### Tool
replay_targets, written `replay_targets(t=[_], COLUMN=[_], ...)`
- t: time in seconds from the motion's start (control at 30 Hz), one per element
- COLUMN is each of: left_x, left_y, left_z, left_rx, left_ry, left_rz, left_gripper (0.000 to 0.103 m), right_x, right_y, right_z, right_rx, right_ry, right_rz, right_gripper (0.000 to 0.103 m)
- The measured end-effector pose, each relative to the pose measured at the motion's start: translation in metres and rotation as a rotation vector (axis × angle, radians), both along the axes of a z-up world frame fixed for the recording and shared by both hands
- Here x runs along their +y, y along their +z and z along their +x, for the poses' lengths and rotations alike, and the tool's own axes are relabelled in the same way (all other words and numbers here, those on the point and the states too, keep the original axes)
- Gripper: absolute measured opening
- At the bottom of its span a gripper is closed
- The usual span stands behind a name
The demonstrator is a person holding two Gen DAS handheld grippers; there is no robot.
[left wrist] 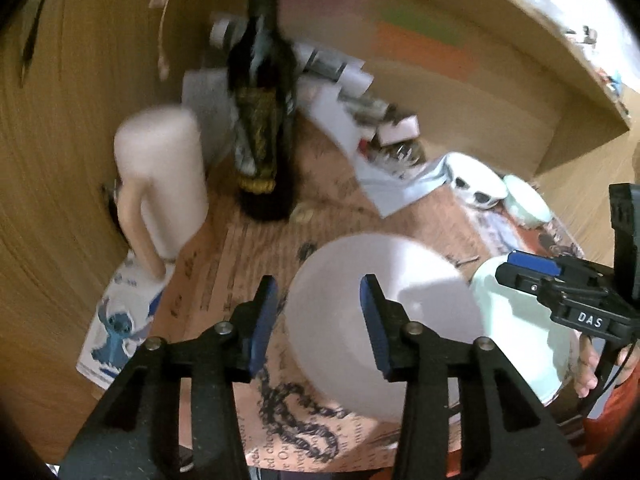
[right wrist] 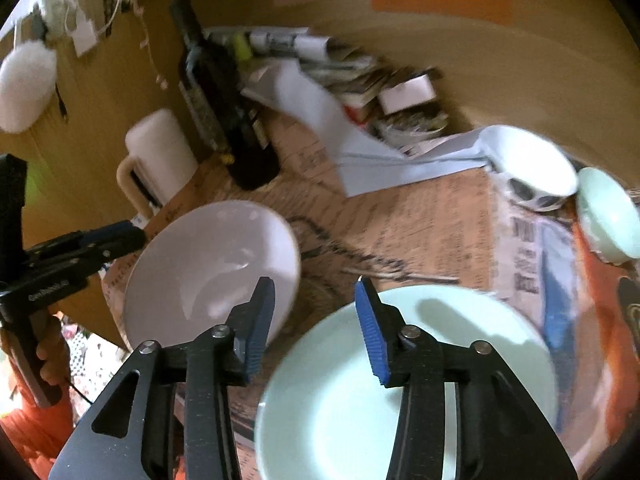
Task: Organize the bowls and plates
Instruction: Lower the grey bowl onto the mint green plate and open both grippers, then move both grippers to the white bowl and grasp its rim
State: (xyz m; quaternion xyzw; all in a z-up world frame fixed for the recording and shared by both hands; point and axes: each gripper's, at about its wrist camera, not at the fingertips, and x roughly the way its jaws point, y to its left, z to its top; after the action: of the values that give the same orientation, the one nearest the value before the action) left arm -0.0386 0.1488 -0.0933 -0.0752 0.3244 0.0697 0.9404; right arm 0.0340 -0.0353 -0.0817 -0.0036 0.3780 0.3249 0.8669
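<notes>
Sitting empty: white bowl [right wrist: 212, 264], mint plate [right wrist: 408, 376] | left gripper [left wrist: 320, 312], right gripper [right wrist: 316, 312]: jaws parted, gripping nothing

We see a pale lilac-white bowl [right wrist: 212, 264] lying open side up on the printed paper, and just beside it a mint-green plate [right wrist: 408, 380] lying flat, its rim close to the bowl's; we cannot tell whether they touch. Well apart, at the far edge, sit a white bowl with dark markings [right wrist: 532, 168] and a small mint-green bowl [right wrist: 612, 216], close together
</notes>
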Motion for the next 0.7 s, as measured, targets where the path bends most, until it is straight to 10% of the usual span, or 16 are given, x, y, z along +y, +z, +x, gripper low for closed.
replay_targets(t=[0.33,0.7], left_x=[-0.056,-0.11], left_y=[0.042,0.043], left_z=[0.016,0.085], left_rx=[-0.136,-0.097], left_ry=[-0.074,-0.152], left_rz=[0.077,0.054], left_gripper=[0.06,0.069], right_x=[-0.079,-0.149], right_y=[0.027,0.045], right_z=[0.014,0.034], right_rx=[-0.097,-0.188], right_ry=[-0.145,-0.269], right_rz=[0.073,0.126], right_gripper=[0.045,0.053])
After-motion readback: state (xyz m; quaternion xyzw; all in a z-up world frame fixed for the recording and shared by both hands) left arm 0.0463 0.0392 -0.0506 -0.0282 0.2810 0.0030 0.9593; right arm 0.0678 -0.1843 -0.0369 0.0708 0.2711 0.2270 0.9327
